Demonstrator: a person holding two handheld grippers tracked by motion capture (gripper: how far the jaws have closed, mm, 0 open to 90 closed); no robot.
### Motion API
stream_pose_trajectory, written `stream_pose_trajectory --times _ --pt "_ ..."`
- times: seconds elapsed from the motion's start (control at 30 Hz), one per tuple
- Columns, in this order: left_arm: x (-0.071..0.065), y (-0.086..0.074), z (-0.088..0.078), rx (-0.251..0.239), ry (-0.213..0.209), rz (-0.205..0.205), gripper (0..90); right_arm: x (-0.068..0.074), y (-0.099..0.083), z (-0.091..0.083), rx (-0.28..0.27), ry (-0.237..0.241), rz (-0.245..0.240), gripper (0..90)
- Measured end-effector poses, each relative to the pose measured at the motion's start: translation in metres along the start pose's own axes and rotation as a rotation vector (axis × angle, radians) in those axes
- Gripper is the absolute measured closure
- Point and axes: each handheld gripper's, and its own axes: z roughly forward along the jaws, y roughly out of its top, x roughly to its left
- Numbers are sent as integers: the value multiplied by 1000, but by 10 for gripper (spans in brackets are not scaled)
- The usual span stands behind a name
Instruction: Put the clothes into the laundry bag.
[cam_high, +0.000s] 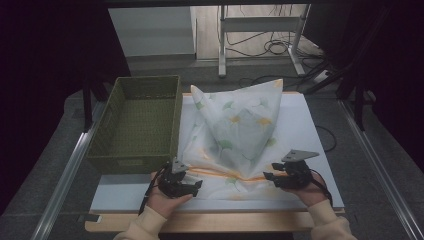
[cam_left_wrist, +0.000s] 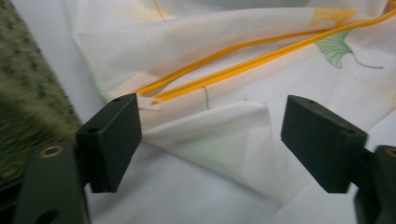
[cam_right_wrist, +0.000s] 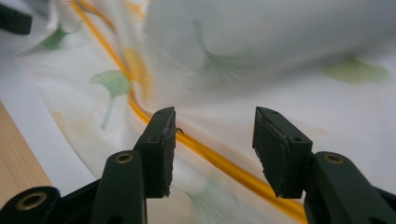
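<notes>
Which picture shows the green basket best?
The high view: the whole green basket shows there, open and sitting left of the leafy cloth. The left gripper view catches just a blurry strip of the basket's woven side at its left edge. The right gripper view looks at the cloth and its orange stripe instead.

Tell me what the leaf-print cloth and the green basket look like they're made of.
The cloth looks like thin, semi-sheer woven fabric, matte white with printed green and yellow leaves and an orange piped edge; light passes through its folds. The basket looks like woven fibre or paper cord, matte olive, with a visible weave texture; which one isn't clear.
</notes>
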Motion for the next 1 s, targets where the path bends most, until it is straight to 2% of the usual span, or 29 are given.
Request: stream_pose_trajectory --times 0.17,0.3,0.37,0.43,0.5,0.57,0.6,0.63,0.7,0.8,0.87,1.0 --pt "-5 1 15 66 29 26 166 -15 -16 -19 16 -51 82 441" --pt "0 -2 16 76 36 16 284 -27 -27 -30 45 -123 143 384" --pt "1 -3 15 75 31 12 333 -29 -29 -31 55 -130 156 367" --pt "4 -4 13 73 26 17 386 -34 -36 -30 101 -154 189 331" --pt "5 -4 12 64 33 23 472 -36 -40 -25 137 -148 208 319" --pt "5 -5 11 61 33 23 564 -36 -41 -22 146 -150 210 318" --pt "6 -5 11 60 35 25 564 -35 -42 -20 154 -152 216 318" --pt "7 -5 11 50 36 22 650 -36 -43 -14 166 -154 222 317" --pt "9 -6 11 47 38 27 734 -36 -44 -11 174 -153 222 316" --pt "8 -6 11 43 36 41 820 -35 -44 -9 182 -154 220 316" --pt "8 -6 11 40 36 42 842 -35 -43 -8 184 -155 222 318" --pt "8 -10 7 36 27 43 858 -32 -43 -7 195 -188 193 364"
